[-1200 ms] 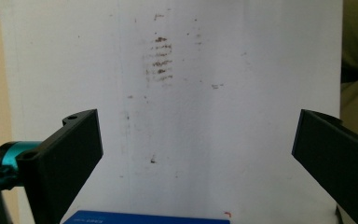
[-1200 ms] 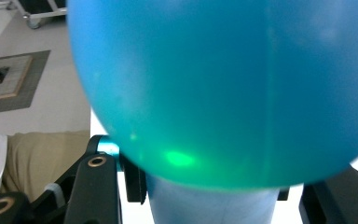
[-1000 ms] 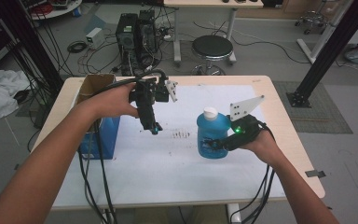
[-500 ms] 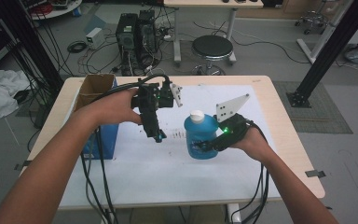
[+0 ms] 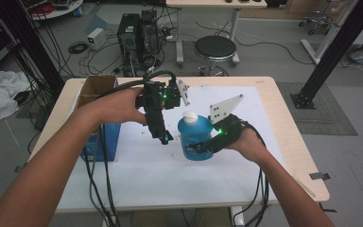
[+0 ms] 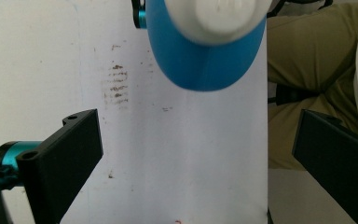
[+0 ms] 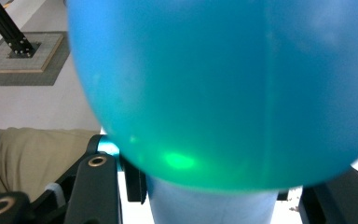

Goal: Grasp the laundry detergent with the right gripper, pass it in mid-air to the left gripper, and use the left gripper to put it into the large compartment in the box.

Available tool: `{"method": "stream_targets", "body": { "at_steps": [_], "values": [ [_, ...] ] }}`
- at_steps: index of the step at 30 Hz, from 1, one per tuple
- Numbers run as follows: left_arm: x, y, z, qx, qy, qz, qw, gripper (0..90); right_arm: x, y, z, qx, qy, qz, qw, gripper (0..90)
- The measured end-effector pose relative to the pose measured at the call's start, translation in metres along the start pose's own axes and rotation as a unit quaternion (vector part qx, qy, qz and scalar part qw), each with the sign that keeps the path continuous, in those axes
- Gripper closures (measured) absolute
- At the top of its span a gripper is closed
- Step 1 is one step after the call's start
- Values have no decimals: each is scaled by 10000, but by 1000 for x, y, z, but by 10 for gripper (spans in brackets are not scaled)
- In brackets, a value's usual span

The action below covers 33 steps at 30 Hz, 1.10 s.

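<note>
High view: my right gripper [image 5: 199, 147] is clamped on the blue bottle [image 5: 194, 138], jaws pressed against its lower body, bottle upright with its white cap [image 5: 190, 117] on top, over the white sheet [image 5: 170, 179] on the table [image 5: 293, 142]. My left gripper [image 5: 164, 138] hangs just beside the bottle on its left, pointing down, jaws spread wide with nothing between them. Left gripper view looks down on the sheet, some brown smudges [image 6: 116, 86] on it, and the bottle's cap [image 6: 216, 16] and blue shoulder [image 6: 205, 65] sit above the open jaws, apart from them. Right gripper view is mostly blue bottle [image 7: 223, 93], right up close between the jaws. Blue box [image 5: 105, 137] sits at the table's left edge.
</note>
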State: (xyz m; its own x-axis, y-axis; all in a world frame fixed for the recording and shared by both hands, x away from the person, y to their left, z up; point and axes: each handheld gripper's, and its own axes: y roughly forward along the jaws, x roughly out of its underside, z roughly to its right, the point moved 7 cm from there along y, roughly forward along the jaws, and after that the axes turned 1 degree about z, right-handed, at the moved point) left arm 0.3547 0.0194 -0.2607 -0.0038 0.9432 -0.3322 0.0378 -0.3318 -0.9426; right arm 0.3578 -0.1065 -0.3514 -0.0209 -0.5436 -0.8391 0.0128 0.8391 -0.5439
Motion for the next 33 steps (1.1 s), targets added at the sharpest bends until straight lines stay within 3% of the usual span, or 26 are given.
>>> {"method": "stream_targets", "body": {
  "at_steps": [10,22,33],
  "values": [
    [-9,-3,5,102,34,94,9999,17,-7,11,-2,-72,-55,12,10000,448],
    [-16,2,8,134,128,-44,9998,17,-25,28,-5,-173,-132,37,9998,447],
    [-18,8,6,108,159,-146,9997,17,-29,28,-5,-161,-95,40,9998,447]
  ]
}}
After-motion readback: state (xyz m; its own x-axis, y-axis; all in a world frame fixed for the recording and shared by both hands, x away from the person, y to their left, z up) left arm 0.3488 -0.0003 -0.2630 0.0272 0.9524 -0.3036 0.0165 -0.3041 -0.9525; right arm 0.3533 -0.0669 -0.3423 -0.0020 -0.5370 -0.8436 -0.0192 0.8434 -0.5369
